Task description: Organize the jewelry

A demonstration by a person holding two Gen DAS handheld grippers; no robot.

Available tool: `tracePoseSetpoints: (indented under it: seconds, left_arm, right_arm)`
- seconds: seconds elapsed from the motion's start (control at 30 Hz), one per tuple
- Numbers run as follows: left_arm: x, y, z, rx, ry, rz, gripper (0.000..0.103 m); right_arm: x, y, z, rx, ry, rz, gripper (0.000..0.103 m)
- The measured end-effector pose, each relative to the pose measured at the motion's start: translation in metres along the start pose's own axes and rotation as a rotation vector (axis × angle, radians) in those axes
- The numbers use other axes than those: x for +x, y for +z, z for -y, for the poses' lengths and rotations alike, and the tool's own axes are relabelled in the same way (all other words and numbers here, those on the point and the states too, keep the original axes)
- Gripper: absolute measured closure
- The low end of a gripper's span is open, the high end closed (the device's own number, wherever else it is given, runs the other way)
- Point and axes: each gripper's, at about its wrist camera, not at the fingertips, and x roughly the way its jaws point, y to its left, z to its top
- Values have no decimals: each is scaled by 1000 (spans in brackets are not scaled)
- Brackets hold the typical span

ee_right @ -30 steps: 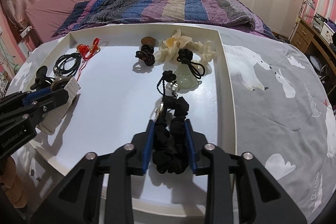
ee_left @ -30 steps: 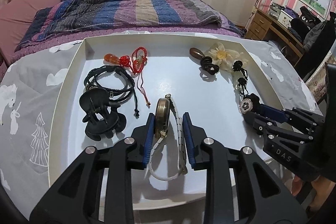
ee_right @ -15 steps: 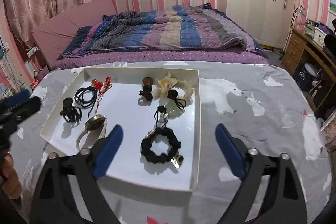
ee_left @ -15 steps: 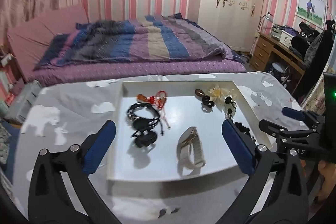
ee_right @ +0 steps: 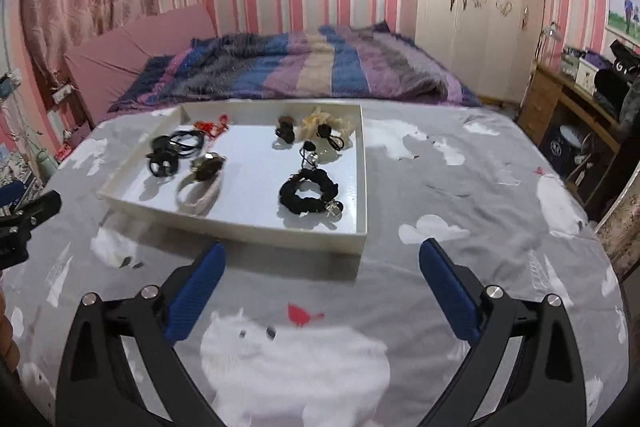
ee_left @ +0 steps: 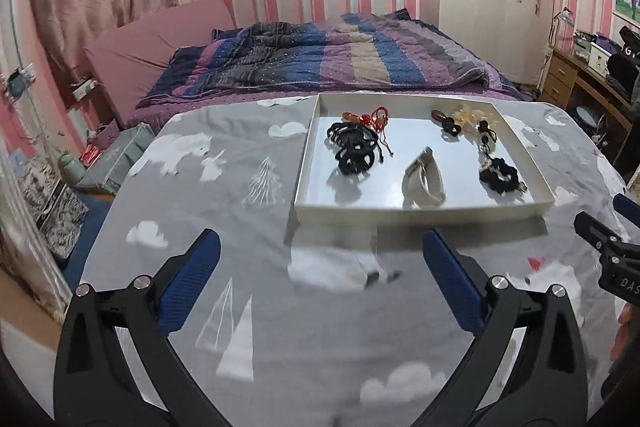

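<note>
A white tray (ee_left: 420, 213) (ee_right: 240, 227) lies on the grey printed cloth. In it are a white-band watch (ee_left: 426, 179) (ee_right: 200, 187), a black scrunchie (ee_left: 500, 177) (ee_right: 308, 193), a black hair claw (ee_left: 356, 157) (ee_right: 162, 163), black cord bracelets (ee_left: 348, 133), a red cord ornament (ee_left: 376, 117) and a cream flower (ee_left: 468, 115) (ee_right: 324, 121). My left gripper (ee_left: 318, 243) hangs open over the cloth, short of the tray's near rim, with nothing between its fingers. My right gripper (ee_right: 322, 249) is also open and empty, near the tray's front right corner.
A bed with a striped quilt (ee_left: 320, 63) stands behind the table. A wardrobe (ee_right: 480, 7) and a cluttered desk (ee_right: 580, 87) are at the right. Boxes and bags (ee_left: 48, 187) crowd the floor at the left. Each gripper shows at the edge of the other's view.
Both grippers opened wide, letting go of the watch and the scrunchie, which now lie in the tray. Both drew back and upward, from over the tray to the cloth in front of it.
</note>
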Motion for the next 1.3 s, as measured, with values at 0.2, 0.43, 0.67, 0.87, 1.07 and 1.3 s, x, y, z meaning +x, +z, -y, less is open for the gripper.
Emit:
tracePoseSetpoints:
  seconds: [0.2,0.43,0.67,0.87,1.07,1.3]
  left_arm:
    - [-31,-43,-5,-48,1,76,3]
    - [-42,-62,10,-21,45,168,3]
    - [-51,-68,16,-12,21,189,3]
    - [-41,-70,15,-20,9,128,3]
    - [-34,-70,14,-29,22,111,3]
    - [-32,-71,13,-34,-7,93,3]
  right_arm:
    - [-22,-27,3,39,31,29,2]
    - [-13,-42,1,57,8,11,2]
    - [-21,-48,-13,28,-13,48,2]
    - [-26,-48,-14,26,-59,70,2]
    - [-30,-47,-11,21,-96,96,2]
    - [-32,-47,-11,9,-111,106,2]
